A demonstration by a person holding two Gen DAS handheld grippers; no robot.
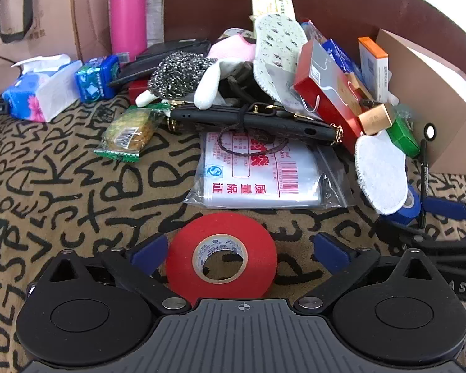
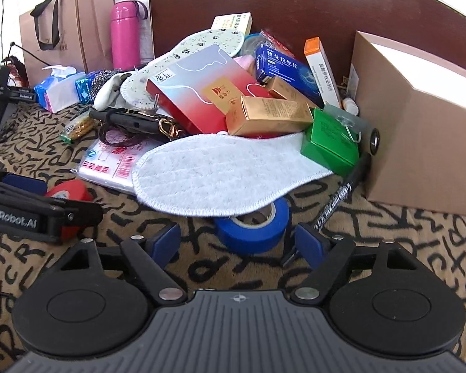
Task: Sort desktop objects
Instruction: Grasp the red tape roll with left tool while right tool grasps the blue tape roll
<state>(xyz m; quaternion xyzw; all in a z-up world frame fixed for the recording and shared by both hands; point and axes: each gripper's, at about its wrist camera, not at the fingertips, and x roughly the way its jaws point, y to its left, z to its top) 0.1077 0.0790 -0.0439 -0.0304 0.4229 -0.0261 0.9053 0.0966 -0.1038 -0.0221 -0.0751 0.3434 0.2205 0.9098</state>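
Fingers (image 1: 149, 253) of both tools spread: left view frames red tape (image 1: 221, 253), right view blue tape (image 2: 253, 228).

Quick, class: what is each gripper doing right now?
Left gripper: open, fingers either side of the red tape roll.
Right gripper: open, holding nothing, blue tape roll ahead.

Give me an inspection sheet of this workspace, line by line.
Surface: patterned cloth with black letters.
Job's things: red tape roll between the left gripper's fingers; blue tape roll ahead of the right gripper, partly under a white insole.
Clutter: heap of boxes, plastic bag, steel scourer, marker pen.
Grippers: left gripper open; right gripper open.
Cables: thin black one at far left.
Surroundings: pink flask, paper bag, cardboard box.
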